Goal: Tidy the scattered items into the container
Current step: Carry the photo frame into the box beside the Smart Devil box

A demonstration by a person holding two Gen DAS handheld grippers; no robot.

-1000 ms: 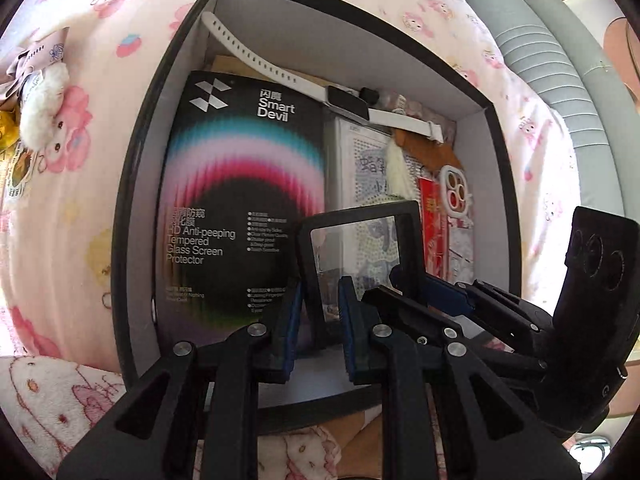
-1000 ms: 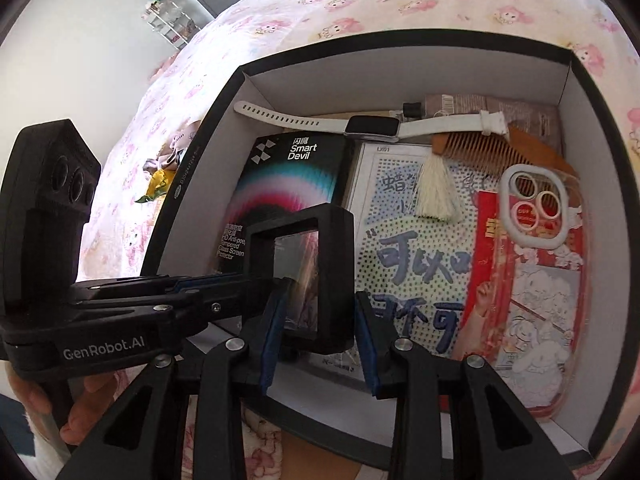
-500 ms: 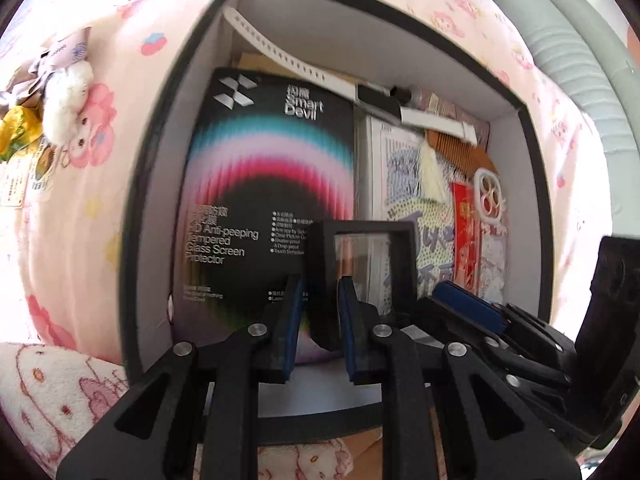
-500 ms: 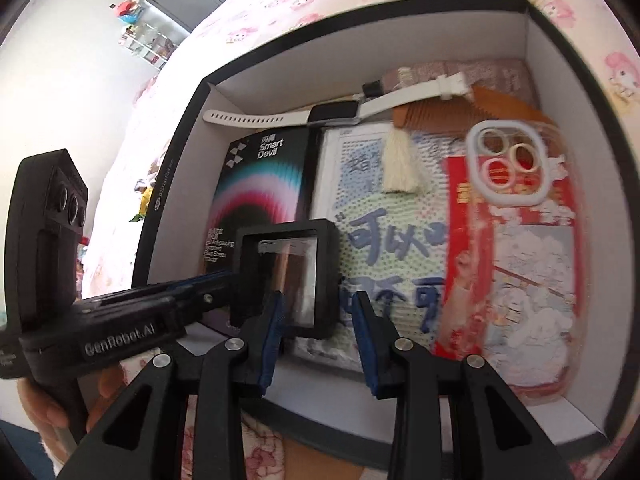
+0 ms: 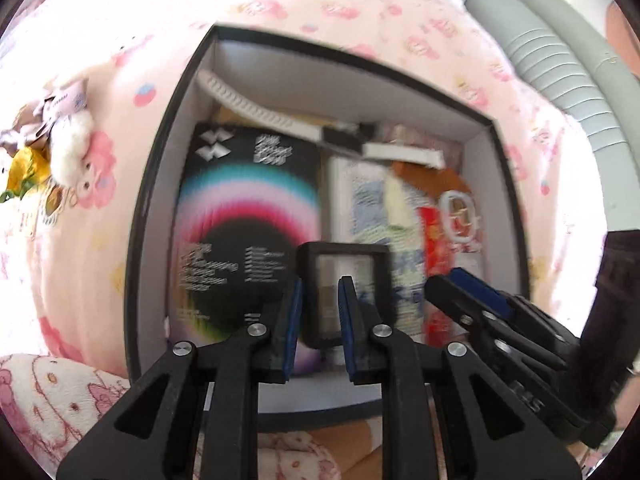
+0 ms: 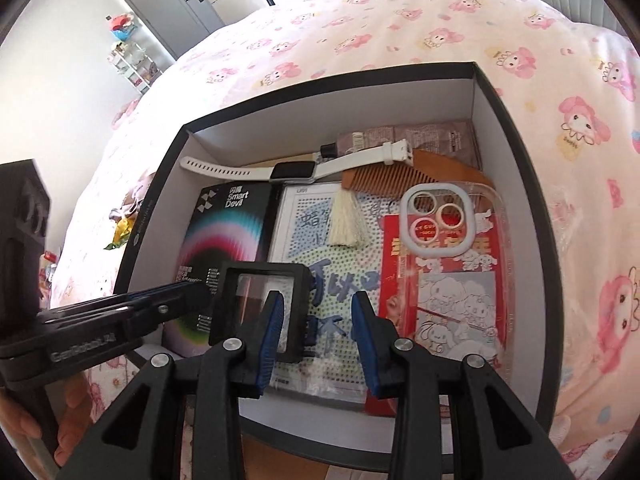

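The box on the bed is almost full. A watch, a comb, a phone case and a black packet already lie inside. The small black frame sits low in the middle of the picture, over the box. The left hand-held gripper has its fingers on both sides of the frame, but blur hides whether they pinch it. The right hand-held gripper is open wide and holds nothing. A fluffy toy and some small bits at the left edge of the picture look left to tidy.
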